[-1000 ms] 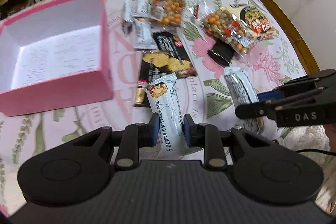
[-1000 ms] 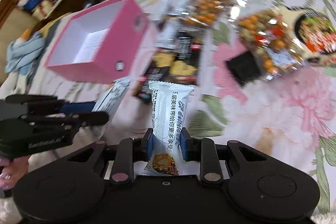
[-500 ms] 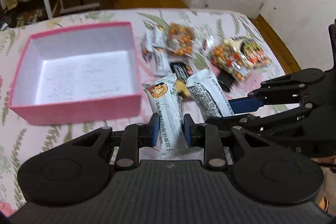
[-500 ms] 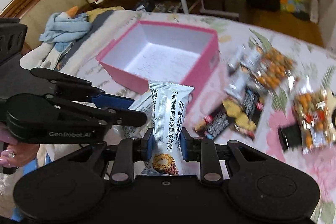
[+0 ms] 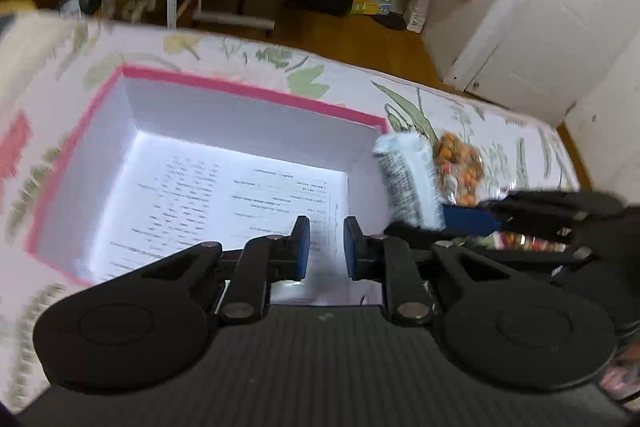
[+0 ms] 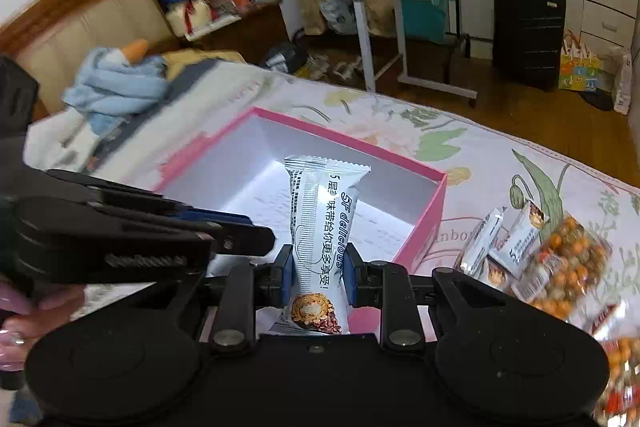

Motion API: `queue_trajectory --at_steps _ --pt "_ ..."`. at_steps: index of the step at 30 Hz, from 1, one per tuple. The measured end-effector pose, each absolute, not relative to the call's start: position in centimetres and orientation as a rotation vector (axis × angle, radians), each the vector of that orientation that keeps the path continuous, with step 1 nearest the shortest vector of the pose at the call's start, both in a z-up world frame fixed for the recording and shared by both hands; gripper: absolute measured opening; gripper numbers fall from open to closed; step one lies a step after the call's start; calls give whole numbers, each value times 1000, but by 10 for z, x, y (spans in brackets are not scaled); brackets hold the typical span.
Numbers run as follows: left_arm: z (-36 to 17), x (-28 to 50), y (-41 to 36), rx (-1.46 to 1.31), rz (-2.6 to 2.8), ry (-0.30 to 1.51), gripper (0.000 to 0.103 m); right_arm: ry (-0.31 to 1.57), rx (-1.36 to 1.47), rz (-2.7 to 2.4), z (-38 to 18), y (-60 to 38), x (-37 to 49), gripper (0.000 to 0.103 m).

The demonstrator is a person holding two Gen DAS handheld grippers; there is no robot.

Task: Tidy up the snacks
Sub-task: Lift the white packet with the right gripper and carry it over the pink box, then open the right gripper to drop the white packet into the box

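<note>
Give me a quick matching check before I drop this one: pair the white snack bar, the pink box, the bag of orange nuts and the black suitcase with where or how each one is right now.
Things:
1. white snack bar
2. pink box
3. bag of orange nuts
4. black suitcase

States:
a. standing on the wooden floor
b. clamped between the pads of the right gripper
c. lying on the floral cover, to the right of the box
d. open at the top, white inside

Pairs: 1-b, 2-d, 3-c, 4-a
</note>
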State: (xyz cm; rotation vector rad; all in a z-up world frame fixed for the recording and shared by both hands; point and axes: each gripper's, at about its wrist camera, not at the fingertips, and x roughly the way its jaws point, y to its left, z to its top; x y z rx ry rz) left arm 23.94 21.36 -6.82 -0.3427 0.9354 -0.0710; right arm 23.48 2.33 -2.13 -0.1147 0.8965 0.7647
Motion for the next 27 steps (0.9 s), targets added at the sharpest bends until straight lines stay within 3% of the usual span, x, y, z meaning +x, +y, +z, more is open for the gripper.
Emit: queue_trajectory --at_steps 7,11,14,18,27 --pt "-115 271 234 -466 -36 986 12 982 -154 776 -63 53 275 29" --pt "-118 267 229 -458 -36 984 13 992 -251 740 -71 67 271 37" --pt "-109 257 219 -401 -43 968 17 984 -263 715 -69 60 264 40" --pt "-83 236 207 -343 -63 939 40 938 -197 728 -43 28 242 44" --pt "-23 195 147 -209 -198 873 48 877 -38 626 4 -71 210 48"
